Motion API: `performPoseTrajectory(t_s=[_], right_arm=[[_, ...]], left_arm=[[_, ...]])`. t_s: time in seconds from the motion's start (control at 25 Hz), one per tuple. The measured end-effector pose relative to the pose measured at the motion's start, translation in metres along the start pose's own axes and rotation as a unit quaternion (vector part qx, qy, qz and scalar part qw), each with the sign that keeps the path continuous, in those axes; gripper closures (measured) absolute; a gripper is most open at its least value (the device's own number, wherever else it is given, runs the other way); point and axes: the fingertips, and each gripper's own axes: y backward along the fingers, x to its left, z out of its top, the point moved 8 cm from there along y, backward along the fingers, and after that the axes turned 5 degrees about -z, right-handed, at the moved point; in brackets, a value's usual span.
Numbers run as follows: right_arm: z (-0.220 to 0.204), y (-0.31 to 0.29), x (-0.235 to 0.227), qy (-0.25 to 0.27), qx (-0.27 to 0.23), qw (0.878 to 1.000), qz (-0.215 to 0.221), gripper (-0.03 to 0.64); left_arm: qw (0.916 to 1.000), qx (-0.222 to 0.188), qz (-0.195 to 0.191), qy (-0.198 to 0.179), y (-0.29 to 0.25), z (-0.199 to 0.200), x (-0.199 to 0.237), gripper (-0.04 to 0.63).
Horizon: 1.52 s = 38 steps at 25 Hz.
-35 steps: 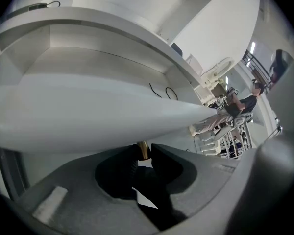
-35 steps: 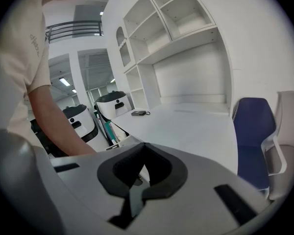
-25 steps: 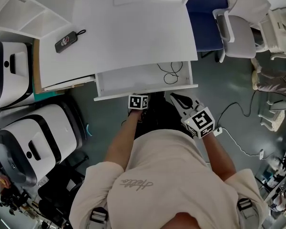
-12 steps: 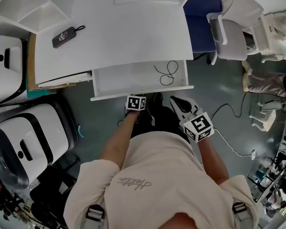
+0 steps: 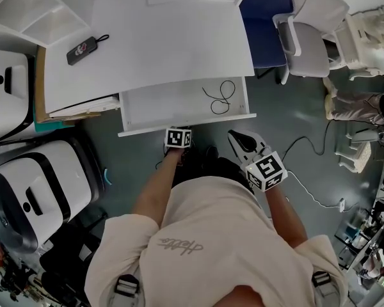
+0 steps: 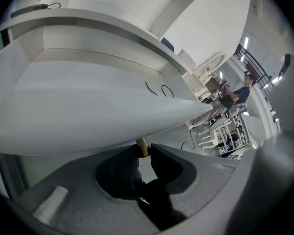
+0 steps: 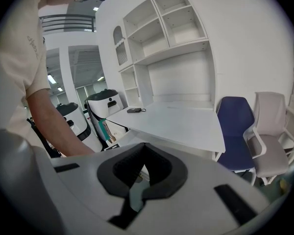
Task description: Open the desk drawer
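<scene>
**Clerk:** Item one, desk drawer (image 5: 179, 124). Where does it stand, and why?

**Checker:** It is drawn well out from under the white tabletop (image 5: 166, 43), toward the person. Its floor is exposed and a thin black cable (image 5: 219, 98) lies looped at its right end. The left tool (image 6: 143, 148) is clenched on a small tan knob (image 6: 142, 146) beneath the drawer's front edge. That low grip probably lets the pull run straight along the drawer's travel.

**Clerk:** Item two, right tool (image 7: 144, 148).

**Checker:** Its jaws are closed with nothing between them. It is held clear of the drawer's right corner, near the person's body. It looks idle, likely kept out of the drawer's path.

**Clerk:** Item three, other stock.

**Checker:** A small black device with a cord loop (image 5: 81, 50) lies on the tabletop, well apart from the drawer. A blue chair (image 5: 269, 18) stands at the desk's right side.

**Clerk:** Changes against a second ago?

**Checker:** The drawer has come further out. Then only a narrow strip of its floor showed and the tabletop edge hid part of the cable. Now the whole loop is uncovered. The left tool has kept its hold at the front edge, moving back with it. The right tool's pose is about the same. The task looks near its end.
</scene>
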Motion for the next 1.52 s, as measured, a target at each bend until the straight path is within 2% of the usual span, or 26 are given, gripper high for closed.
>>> performPoseTrajectory(t_s=[0.52,0.92,1.12,1.28,1.36,1.52], right_arm=[[-0.039,0.05,-0.011,-0.009,-0.002,1.0,0.016,0.62],[-0.071,0.085,-0.019,-0.007,0.005,0.999,0.033,0.62],[-0.082,0.102,-0.026,-0.006,-0.001,0.999,0.038,0.62],[-0.089,0.117,-0.037,-0.002,-0.009,0.999,0.043,0.62],[-0.09,0.124,-0.042,-0.002,-0.015,0.999,0.049,0.62],[-0.095,0.129,-0.045,-0.005,-0.025,0.997,0.066,0.62]], left_arm=[[0.9995,0.002,0.029,0.012,0.004,-0.043,-0.022,0.51],[0.9981,-0.01,0.059,0.016,0.002,-0.055,-0.03,0.512],[0.9954,-0.031,0.078,0.045,0.006,-0.058,-0.031,0.514],[0.9913,-0.05,0.109,0.055,0.014,-0.067,-0.043,0.511],[0.9891,-0.058,0.122,0.058,0.022,-0.072,-0.051,0.557],[0.9861,-0.079,0.136,0.055,0.044,-0.083,-0.067,0.563]])
